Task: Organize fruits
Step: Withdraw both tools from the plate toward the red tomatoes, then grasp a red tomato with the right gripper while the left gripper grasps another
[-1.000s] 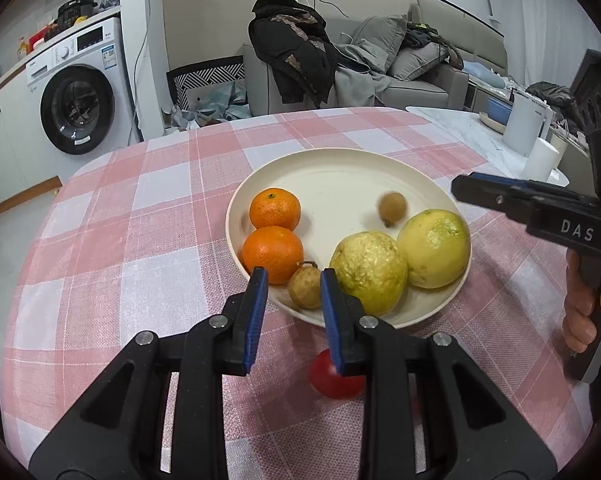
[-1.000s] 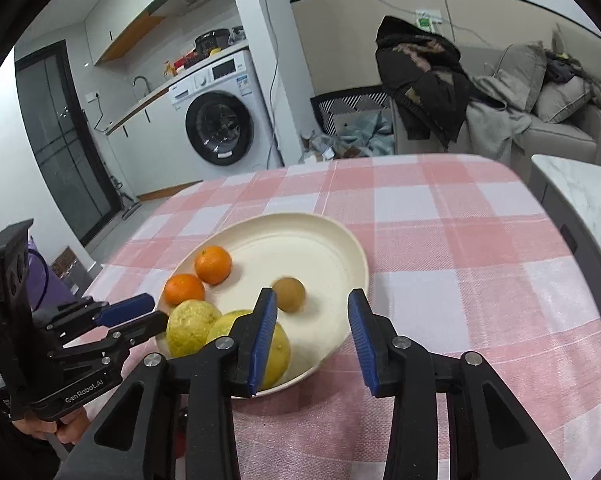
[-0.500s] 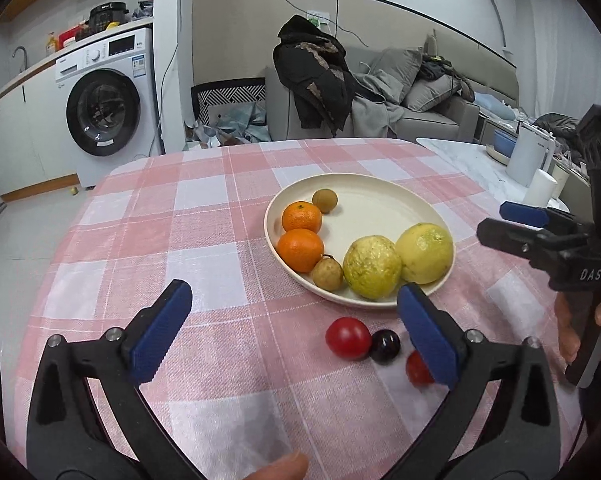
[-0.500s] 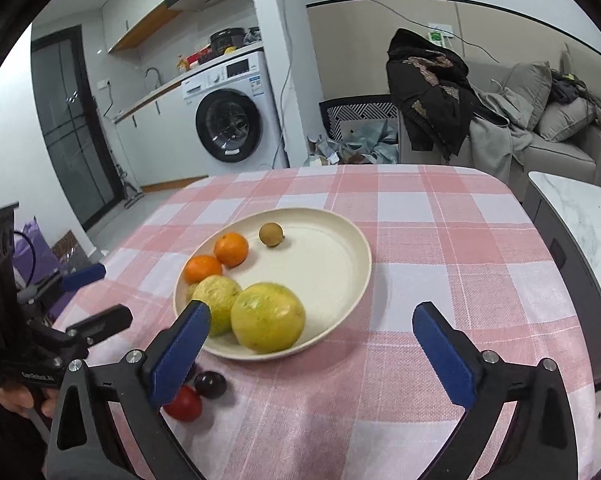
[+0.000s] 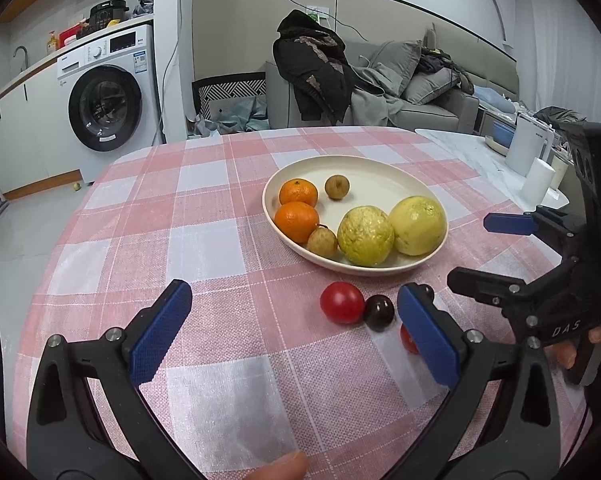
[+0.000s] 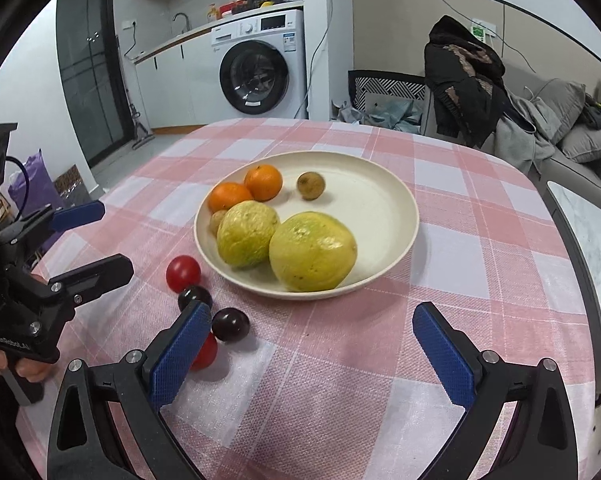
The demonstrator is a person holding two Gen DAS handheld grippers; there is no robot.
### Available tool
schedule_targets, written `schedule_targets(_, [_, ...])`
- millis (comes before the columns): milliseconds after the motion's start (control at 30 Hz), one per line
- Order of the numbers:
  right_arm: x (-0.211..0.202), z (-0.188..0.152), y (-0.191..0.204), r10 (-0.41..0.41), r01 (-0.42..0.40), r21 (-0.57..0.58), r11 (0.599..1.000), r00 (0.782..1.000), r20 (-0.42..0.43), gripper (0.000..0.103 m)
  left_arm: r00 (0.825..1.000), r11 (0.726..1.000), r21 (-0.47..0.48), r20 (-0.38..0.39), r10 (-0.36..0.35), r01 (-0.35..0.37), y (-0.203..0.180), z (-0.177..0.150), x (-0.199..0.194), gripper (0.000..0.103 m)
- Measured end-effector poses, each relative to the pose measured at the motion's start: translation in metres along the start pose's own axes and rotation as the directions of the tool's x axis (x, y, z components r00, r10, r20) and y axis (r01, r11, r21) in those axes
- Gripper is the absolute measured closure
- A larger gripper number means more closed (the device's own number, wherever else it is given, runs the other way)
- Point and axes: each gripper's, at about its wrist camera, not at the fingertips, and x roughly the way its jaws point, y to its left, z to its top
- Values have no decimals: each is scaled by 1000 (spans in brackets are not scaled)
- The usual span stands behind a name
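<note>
Both tongs stand spread as wide as they go and grip nothing. The left gripper (image 5: 292,328) hangs above the pink checked tablecloth (image 5: 204,240) on the near side of the plate (image 5: 380,168); only bare cloth shows between its blue pads. The right gripper (image 6: 312,352) is likewise empty, its left pad just beside the loose fruit off the plate's near left rim.

That loose fruit is small and glossy: a red tomato (image 6: 183,273) closest to the plate, a dark plum (image 6: 195,297) touching it, another dark plum (image 6: 231,324) a little nearer, and a second red tomato (image 6: 206,352) partly hidden behind the blue pad.

The cream plate holds six pieces. Two large, rough yellow-green citrus fruits (image 6: 312,251) (image 6: 247,239) sit side by side at its near edge. Two oranges (image 6: 263,182) (image 6: 230,196) touch each other at the left rim, with a small tan fruit (image 5: 322,241) tucked against them. A small brown round fruit (image 6: 311,185) lies alone toward the plate's far side.
</note>
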Motion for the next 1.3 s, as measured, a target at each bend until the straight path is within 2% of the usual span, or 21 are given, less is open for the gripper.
schedule_targets(133, [2,-3,7,20,-21,-28,999,1000,-20,0,1000,1000,2,-6,7,-7,0,-3,0,1])
schedule_targets(267, [2,-8,16,2,-3,-64,998,1000,-28,0,1000,1000,3,-16,-1,2,-1,-5,2,1])
schedule_targets(767, [4,-16,36,96,-103,-83,991,992,-87,0,1000,999,46,-15,23,-22,-9,-11,-2,1])
schedule_targets(900, [6,-17,40,131,-139,-78,987,987,-98,1,999,999,39,-37,34,-33,-6,-11,2,1])
schedule_targets(967, [6,-17,43,148,-157,-86,984,984,-103,6,998,999,28,-42,36,-34,-4,-11,3,1])
schedule_targets(1033, [6,-17,45,177,-187,-88,978,978,-110,17,999,999,15,-44,31,-31,-1,-11,4,1])
schedule_targets(1133, [8,-17,50,195,-207,-91,974,973,-121,26,999,1000,-1,-42,27,-27,3,-11,5,1])
schedule_targets(1300, [6,-18,54,226,-238,-95,967,966,-122,34,999,1000,1,-38,25,-25,4,-12,4,1])
